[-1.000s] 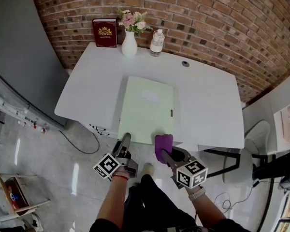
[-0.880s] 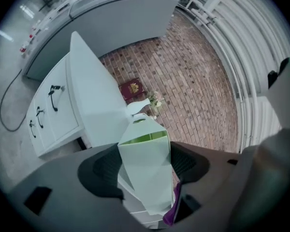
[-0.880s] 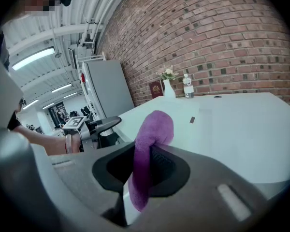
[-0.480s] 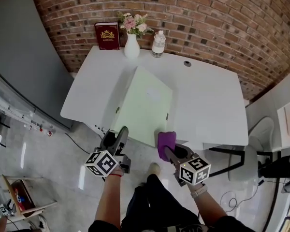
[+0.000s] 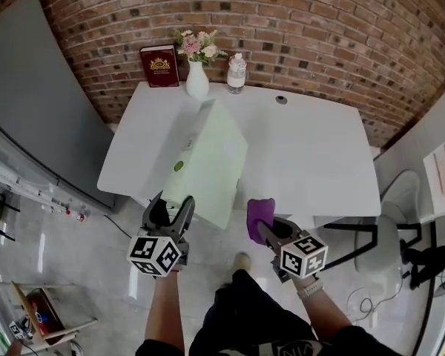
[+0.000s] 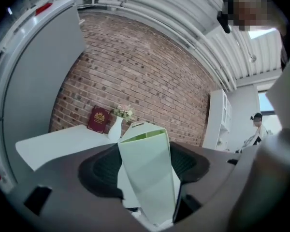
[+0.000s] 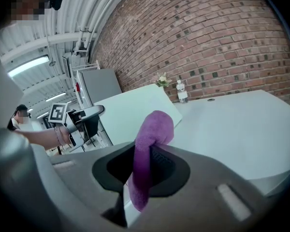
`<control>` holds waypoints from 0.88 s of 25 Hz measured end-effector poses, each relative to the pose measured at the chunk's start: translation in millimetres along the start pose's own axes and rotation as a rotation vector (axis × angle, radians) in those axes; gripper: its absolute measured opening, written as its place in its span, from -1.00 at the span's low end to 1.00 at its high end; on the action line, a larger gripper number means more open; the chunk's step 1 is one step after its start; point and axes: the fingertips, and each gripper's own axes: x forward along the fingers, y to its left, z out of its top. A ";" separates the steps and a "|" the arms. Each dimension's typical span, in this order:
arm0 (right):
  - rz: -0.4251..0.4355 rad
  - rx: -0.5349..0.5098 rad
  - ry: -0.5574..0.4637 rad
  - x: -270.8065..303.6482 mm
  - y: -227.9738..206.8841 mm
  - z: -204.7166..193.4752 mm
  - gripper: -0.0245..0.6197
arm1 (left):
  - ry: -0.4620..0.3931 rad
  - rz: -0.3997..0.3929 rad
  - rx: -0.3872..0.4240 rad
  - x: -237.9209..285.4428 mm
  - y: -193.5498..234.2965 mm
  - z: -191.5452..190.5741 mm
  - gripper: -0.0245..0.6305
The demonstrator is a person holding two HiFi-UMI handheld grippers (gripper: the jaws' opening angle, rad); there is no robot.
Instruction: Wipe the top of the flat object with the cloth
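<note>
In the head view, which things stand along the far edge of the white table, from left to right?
red book → white vase with flowers → clear bottle → small dark round fitting

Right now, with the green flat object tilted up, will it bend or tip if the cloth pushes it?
Probably stiff: the green flat object is straight though the left gripper grips only its near end. One gripper alone props it, so likely light. Tilted on the table, it may tip or slide when the cloth presses.

Head view looks steeply down on the table (image 5: 319, 154); both gripper views skim it toward the brick wall (image 5: 319, 35).
</note>
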 end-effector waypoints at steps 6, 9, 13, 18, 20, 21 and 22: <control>-0.033 0.012 -0.026 -8.7 -9.0 11.5 -0.73 | 0.091 -0.040 0.328 6.6 -27.2 5.2 0.00; -0.053 0.016 -0.032 -13.6 -14.9 17.1 -0.73 | 0.131 -0.078 0.490 15.6 -48.2 0.3 -0.01; -0.073 0.017 -0.034 -16.8 -18.3 20.1 -0.73 | 0.146 -0.101 0.560 20.9 -60.2 -3.8 -0.02; -0.092 0.026 -0.034 -21.3 -23.3 18.8 -0.73 | 0.208 -0.104 0.767 23.1 -71.3 -13.9 -0.02; -0.097 0.037 -0.036 -24.4 -23.8 16.6 -0.73 | 0.227 -0.111 0.866 23.4 -78.0 -21.7 -0.02; -0.099 0.042 -0.035 -26.4 -23.7 14.9 -0.73 | 0.233 -0.111 0.909 22.8 -81.0 -25.4 -0.02; -0.101 0.045 -0.033 -28.5 -23.6 13.2 -0.73 | 0.235 -0.110 0.944 21.9 -83.9 -28.6 -0.02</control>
